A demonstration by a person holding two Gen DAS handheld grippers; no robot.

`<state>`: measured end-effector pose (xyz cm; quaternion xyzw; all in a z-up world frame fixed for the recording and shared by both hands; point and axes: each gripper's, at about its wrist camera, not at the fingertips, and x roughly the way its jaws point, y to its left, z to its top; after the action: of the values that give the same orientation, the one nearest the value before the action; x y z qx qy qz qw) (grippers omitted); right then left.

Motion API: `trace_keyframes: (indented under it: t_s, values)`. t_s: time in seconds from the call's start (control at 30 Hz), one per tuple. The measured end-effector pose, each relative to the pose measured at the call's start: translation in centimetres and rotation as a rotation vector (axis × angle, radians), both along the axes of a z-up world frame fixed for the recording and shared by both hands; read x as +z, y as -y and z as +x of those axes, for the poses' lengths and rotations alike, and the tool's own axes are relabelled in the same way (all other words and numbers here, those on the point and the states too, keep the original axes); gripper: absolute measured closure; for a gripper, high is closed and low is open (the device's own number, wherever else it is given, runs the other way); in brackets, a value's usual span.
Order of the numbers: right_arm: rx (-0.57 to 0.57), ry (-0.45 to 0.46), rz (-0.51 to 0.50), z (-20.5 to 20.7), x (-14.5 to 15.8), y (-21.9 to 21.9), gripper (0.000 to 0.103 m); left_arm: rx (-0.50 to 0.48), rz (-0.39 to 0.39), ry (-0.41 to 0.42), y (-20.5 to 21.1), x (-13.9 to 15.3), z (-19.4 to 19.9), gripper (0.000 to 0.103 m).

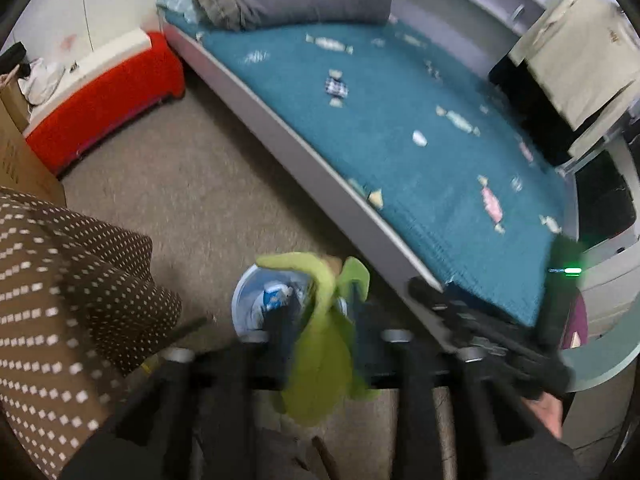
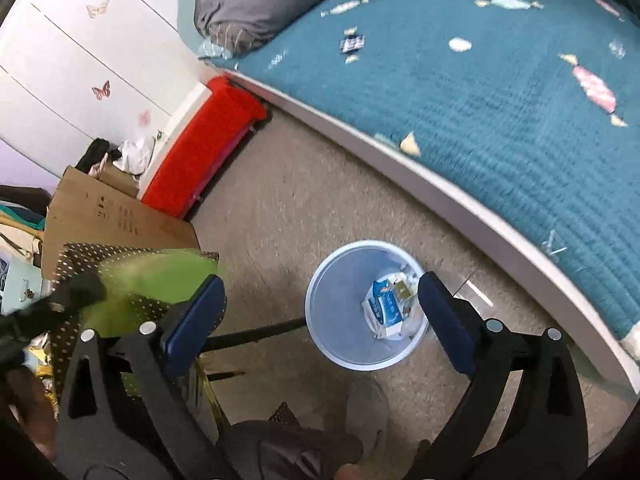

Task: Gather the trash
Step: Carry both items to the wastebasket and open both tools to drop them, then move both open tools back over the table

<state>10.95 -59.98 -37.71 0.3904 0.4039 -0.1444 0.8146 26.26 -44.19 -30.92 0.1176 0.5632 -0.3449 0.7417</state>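
My left gripper (image 1: 320,312) is shut on a crumpled green wrapper (image 1: 324,344) and holds it above the pale blue trash bin (image 1: 244,288) on the carpet. The same green wrapper shows blurred in the right wrist view (image 2: 156,280), at the left. My right gripper (image 2: 320,312) is open and empty, its blue pads (image 2: 446,320) spread over the bin (image 2: 332,312). A blue and white carton (image 2: 386,310) lies inside the bin. The right gripper also shows in the left wrist view (image 1: 500,340) at the lower right.
A bed with a teal blanket (image 1: 400,120) printed with candies runs along the right. A red box (image 1: 104,96) and a cardboard box (image 2: 112,216) stand at the left. A brown dotted cloth (image 1: 60,300) lies close by. Grey carpet (image 2: 288,200) surrounds the bin.
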Motion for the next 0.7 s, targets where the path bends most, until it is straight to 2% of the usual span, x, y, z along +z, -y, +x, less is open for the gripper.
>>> trace_keyframes:
  t_s: [0.03,0.07,0.1,0.23,0.43,0.7]
  values:
    - [-0.001,0.006,-0.004,-0.1,0.3,0.0,0.008,0.011,-0.004,-0.002,0.1,0.1,0.3,0.032]
    - [0.0,0.013,-0.009,-0.2,0.7,-0.1,0.007,0.024,-0.025,0.02,-0.1,0.5,0.5,0.013]
    - [0.002,0.017,-0.014,-0.3,1.1,-0.2,0.007,0.038,-0.028,0.051,-0.1,0.9,0.6,0.01]
    - [0.003,0.021,-0.037,-0.3,2.3,-1.0,0.006,0.045,0.005,0.092,-0.1,1.9,0.4,0.01]
    - [0.035,0.029,-0.117,0.1,5.1,-3.2,0.006,0.067,-0.047,0.197,-2.2,5.1,-1.7,0.01]
    - [0.118,0.124,-0.227,0.3,12.4,-8.2,0.006,0.121,-0.132,0.36,-7.2,11.0,-5.7,0.01]
